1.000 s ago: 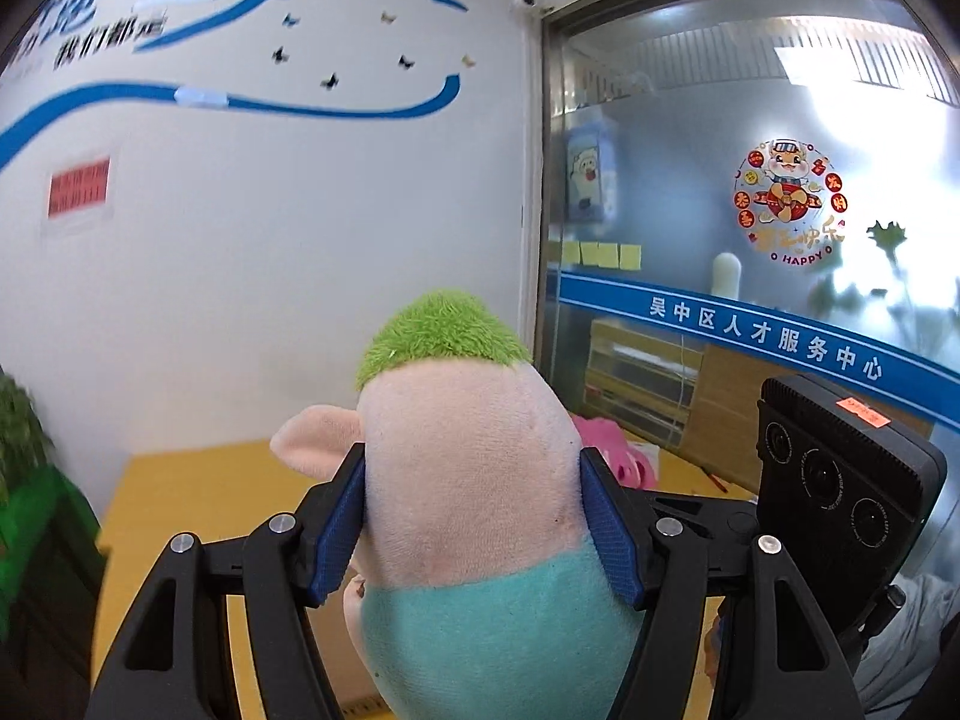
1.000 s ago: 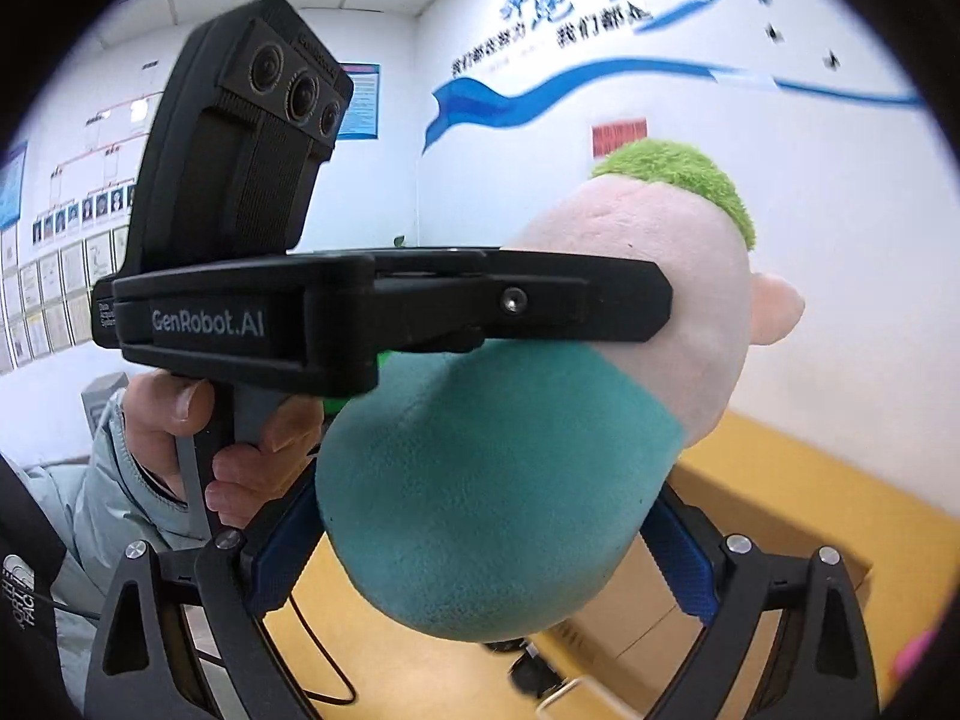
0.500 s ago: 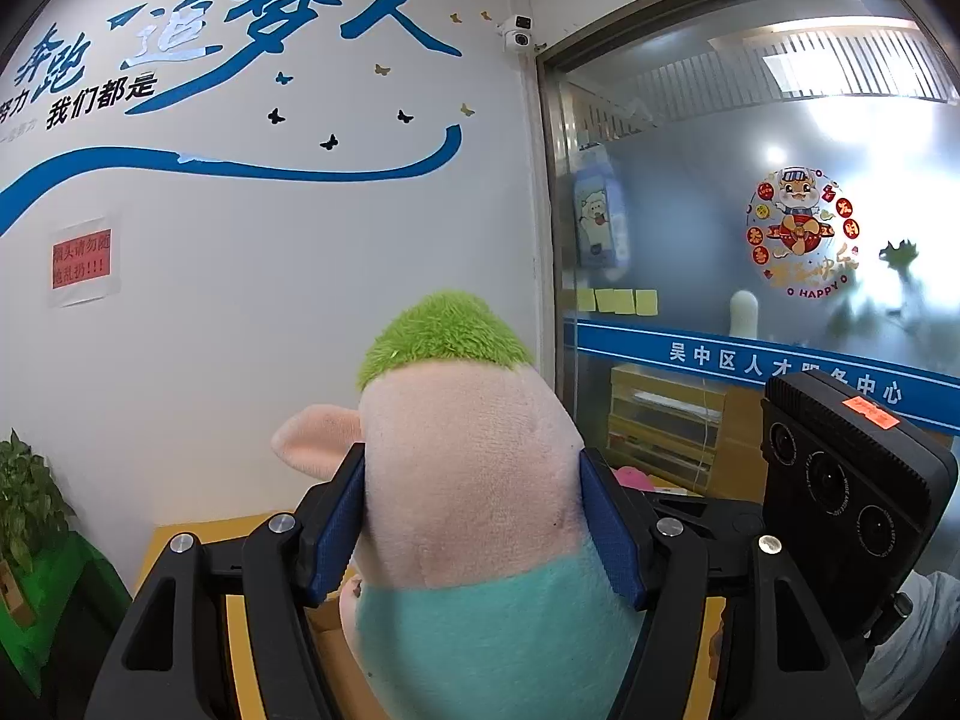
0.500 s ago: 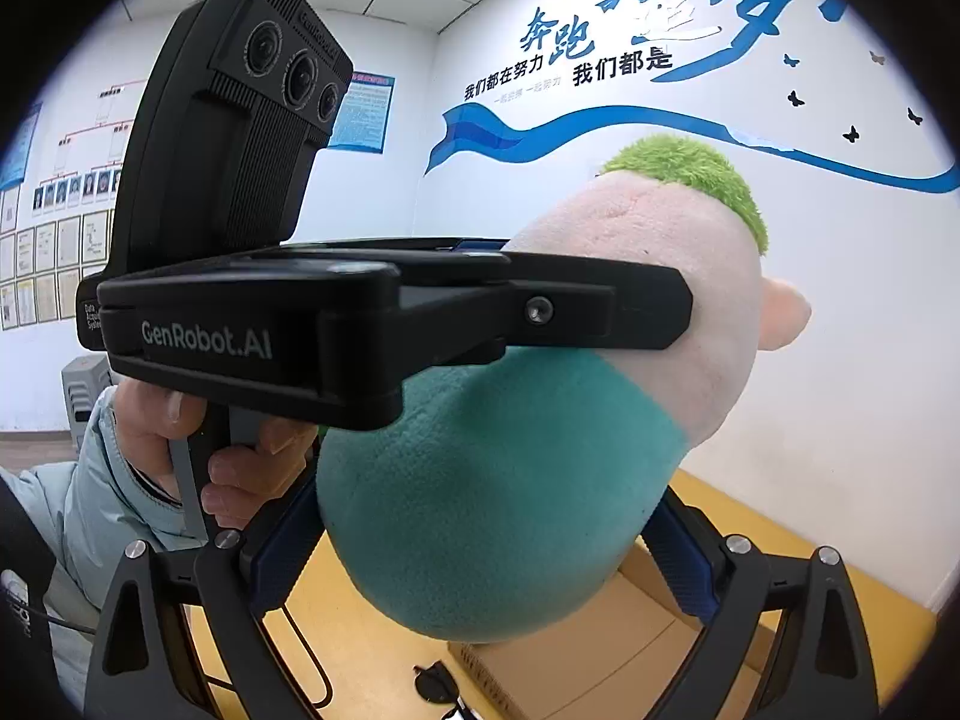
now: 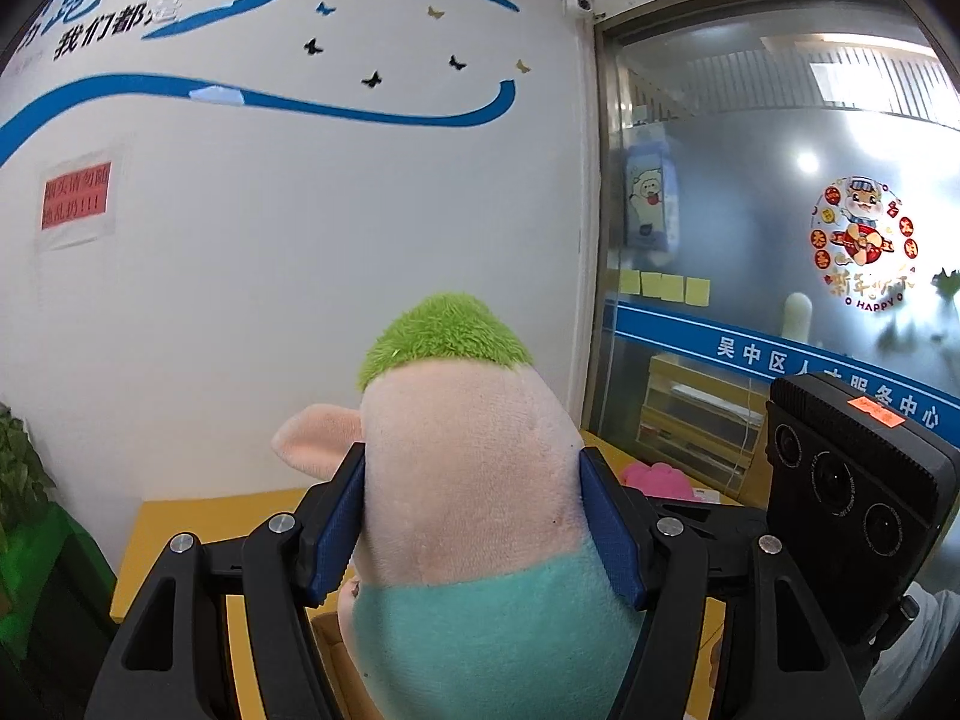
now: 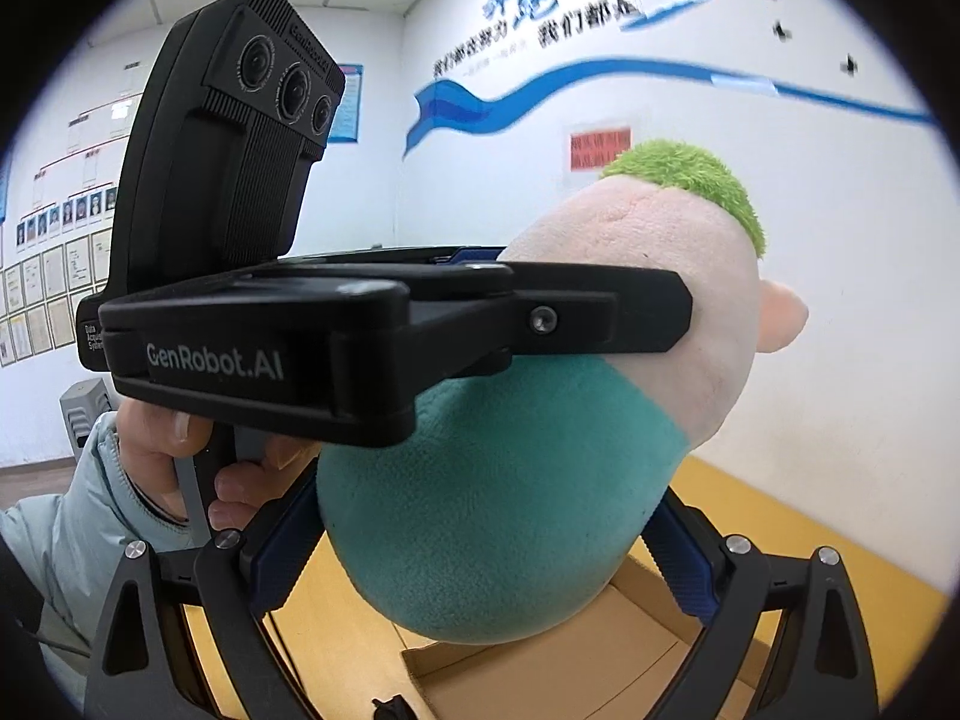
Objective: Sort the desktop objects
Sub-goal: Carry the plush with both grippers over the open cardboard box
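A plush pig (image 5: 474,480) with green hair, a pink head and a teal body is held up in the air above the yellow desk. My left gripper (image 5: 474,522) is shut on its head, blue pads pressed into both sides. My right gripper (image 6: 480,546) is shut on its teal body (image 6: 498,510). In the right wrist view the left gripper's black finger (image 6: 540,318) crosses the pig's head. An open cardboard box (image 6: 600,654) lies on the desk right under the pig.
The yellow desk (image 6: 780,534) meets a white wall behind. A pink plush item (image 5: 657,477) lies on the desk at the right, by a frosted glass partition (image 5: 780,240). A green plant (image 5: 24,480) stands at the left. A black cable (image 6: 390,708) lies near the box.
Both grippers keep hold of the pig. The views have tilted down a little after rising, so the box and desk show closer under the pig.
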Tool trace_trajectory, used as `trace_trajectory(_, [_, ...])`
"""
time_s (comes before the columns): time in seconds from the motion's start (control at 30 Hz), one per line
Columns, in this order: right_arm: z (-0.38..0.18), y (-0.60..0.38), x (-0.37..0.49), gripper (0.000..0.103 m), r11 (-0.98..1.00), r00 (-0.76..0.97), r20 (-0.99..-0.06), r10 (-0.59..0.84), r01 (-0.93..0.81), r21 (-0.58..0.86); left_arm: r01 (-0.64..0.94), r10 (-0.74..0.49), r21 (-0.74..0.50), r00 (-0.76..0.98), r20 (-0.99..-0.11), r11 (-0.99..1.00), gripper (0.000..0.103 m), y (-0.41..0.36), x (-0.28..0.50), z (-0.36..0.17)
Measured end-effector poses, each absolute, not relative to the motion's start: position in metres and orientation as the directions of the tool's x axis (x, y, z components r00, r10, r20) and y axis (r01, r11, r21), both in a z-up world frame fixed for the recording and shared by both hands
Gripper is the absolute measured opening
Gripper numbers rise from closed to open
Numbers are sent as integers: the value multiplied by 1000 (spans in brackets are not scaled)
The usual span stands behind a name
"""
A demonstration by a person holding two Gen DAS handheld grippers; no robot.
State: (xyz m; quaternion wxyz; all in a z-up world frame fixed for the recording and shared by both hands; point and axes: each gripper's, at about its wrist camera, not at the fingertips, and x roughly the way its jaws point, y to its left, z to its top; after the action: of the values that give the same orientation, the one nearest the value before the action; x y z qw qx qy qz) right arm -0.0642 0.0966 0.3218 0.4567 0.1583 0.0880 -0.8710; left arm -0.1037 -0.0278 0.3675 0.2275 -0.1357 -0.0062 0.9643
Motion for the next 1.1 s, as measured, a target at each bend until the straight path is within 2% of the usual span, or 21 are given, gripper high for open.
trace_trajectory(0.33, [206,75,-179,96,-558,-427,-489,-761,815,157,-367,453,-269,-765,-457,-891,72,-60,-225,243])
trace_trajectory(0.53, [119,75,-232,96,-581,-366,-533,-763,750,315,-317,429,-289,-678,-597,-903,72,-52,-280,154])
trace_trajectory(0.77, [36,62,-272,96,-603,-232,-644,-729,663,444,-223,398,-331,-561,-726,-917,71,-59,-313,69])
trace_trajectory(0.97, [-11,52,-286,97,-643,-144,-715,-684,582,498,-145,331,-299,-482,-811,-943,71,-62,-319,23])
trace_trajectory(1.1, [-20,50,-282,100,-678,-147,-741,-656,546,492,-112,350,-342,-500,-792,-933,71,-71,-316,19])
